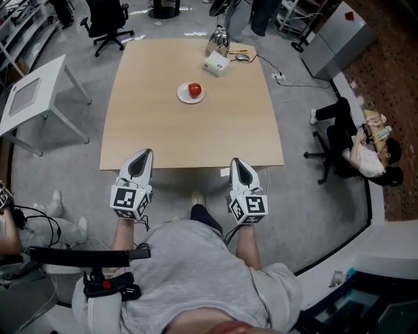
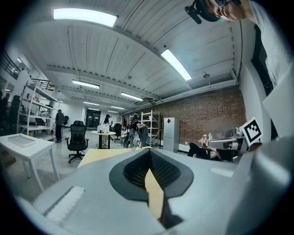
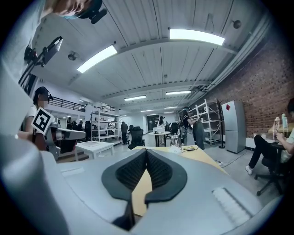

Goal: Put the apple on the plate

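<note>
1. The table (image 1: pixel 196 134) is bare from its near edge up to the plate (image 1: pixel 183 97). Both grippers sit at that near edge, well apart from the plate.
2. Left gripper (image 1: pixel 147 152): jaws closed tip to tip, nothing between. Right gripper (image 1: pixel 234 160): same, closed and empty.
3. Count: one apple (image 1: pixel 194 89), resting on the one plate in the table's far half; one white box (image 1: pixel 216 63) near the far edge; two grippers.

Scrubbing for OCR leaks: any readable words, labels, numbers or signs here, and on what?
No readable words or numbers anywhere.
Marker cubes: black-and-white square patterns, not text.
Red diamond sign on grey cabinet: no legible print.
White box: any print too small to read.
</note>
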Demonstrator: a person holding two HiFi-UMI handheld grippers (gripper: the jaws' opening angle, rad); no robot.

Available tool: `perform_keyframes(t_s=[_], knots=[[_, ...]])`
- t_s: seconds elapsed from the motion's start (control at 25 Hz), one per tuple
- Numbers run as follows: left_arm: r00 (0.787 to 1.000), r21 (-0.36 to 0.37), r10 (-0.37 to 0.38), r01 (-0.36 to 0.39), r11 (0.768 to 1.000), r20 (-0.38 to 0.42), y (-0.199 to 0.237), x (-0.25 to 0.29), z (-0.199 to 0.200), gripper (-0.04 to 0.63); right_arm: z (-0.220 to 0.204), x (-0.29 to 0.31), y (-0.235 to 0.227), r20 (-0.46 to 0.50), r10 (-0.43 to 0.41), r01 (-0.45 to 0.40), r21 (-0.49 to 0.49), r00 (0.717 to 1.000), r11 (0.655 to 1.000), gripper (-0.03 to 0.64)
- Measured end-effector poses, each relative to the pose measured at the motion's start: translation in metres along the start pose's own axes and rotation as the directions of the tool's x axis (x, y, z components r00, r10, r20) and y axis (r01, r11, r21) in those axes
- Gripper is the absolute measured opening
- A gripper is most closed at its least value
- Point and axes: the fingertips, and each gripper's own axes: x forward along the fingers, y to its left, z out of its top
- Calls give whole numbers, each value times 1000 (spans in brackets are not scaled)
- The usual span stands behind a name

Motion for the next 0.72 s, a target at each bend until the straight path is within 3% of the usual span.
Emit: perform_keyframes(t_s=[0.72], knots=[[1000,6,-17,17,1000,2,-5,3,-2,20,0,-6,-1,-3,-10,9,-5,1000,1000,6]])
